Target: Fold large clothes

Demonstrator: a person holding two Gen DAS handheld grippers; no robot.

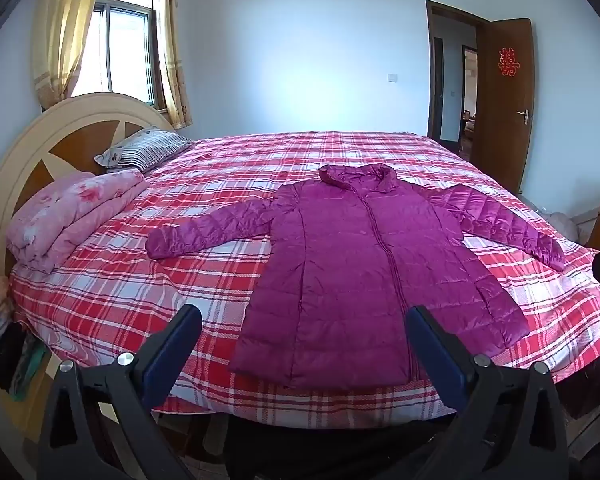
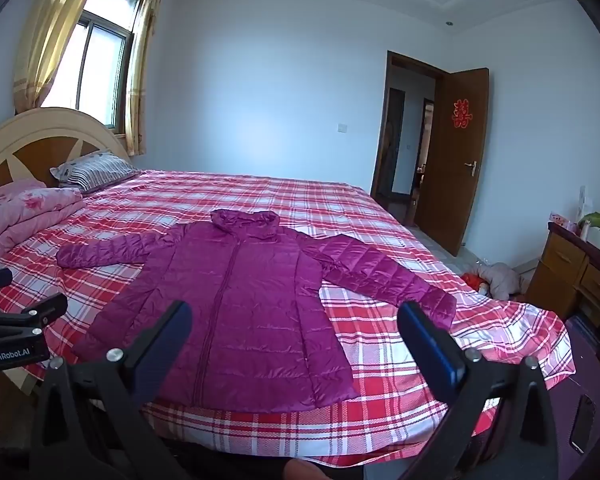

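Note:
A magenta quilted long jacket (image 1: 364, 268) lies flat and face up on the red plaid bed (image 1: 140, 292), collar at the far side, both sleeves spread out. It also shows in the right wrist view (image 2: 244, 312). My left gripper (image 1: 304, 320) is open and empty, held above the bed's near edge over the jacket's hem. My right gripper (image 2: 294, 320) is open and empty, held near the hem's right side. The left gripper's body shows at the left edge of the right wrist view (image 2: 20, 320).
A folded pink quilt (image 1: 72, 216) and a striped pillow (image 1: 144, 150) lie by the headboard (image 1: 28, 152) on the left. A wooden dresser (image 2: 580, 276) and clothes on the floor (image 2: 496, 276) stand to the right. An open door (image 2: 452, 164) is at the back right.

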